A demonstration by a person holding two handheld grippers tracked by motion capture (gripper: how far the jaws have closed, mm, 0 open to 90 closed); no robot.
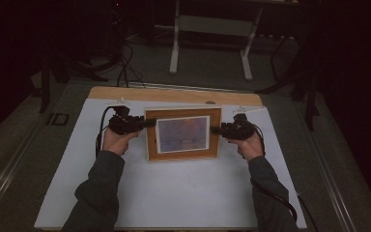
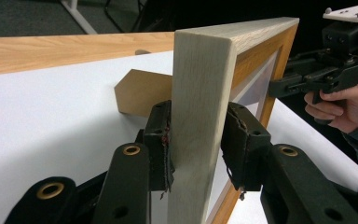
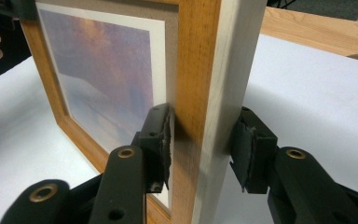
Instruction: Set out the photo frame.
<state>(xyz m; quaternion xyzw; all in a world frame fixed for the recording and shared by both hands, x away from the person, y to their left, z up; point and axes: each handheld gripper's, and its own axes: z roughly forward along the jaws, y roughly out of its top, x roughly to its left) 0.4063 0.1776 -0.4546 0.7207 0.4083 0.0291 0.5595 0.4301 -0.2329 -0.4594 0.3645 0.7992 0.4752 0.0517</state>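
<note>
A wooden picture frame (image 1: pixel 183 133) with a purple-orange picture stands upright on the white sheet, propped by its back stand (image 2: pixel 140 91). My left gripper (image 1: pixel 147 123) is at the frame's left side. In the left gripper view its pads (image 2: pixel 161 140) press on both faces of the pale side edge (image 2: pixel 200 84), so it is shut on the frame. My right gripper (image 1: pixel 216 129) straddles the frame's right side (image 3: pixel 200 70). One pad (image 3: pixel 161 140) touches the front face, while a thin gap separates the other pad from the back.
A white sheet (image 1: pixel 174 193) covers most of the wooden tabletop (image 1: pixel 174 94), whose bare strip runs along the far edge. Beyond it, on the dark floor, stand the legs of another table (image 1: pixel 174 53) and some cables (image 1: pixel 125 67).
</note>
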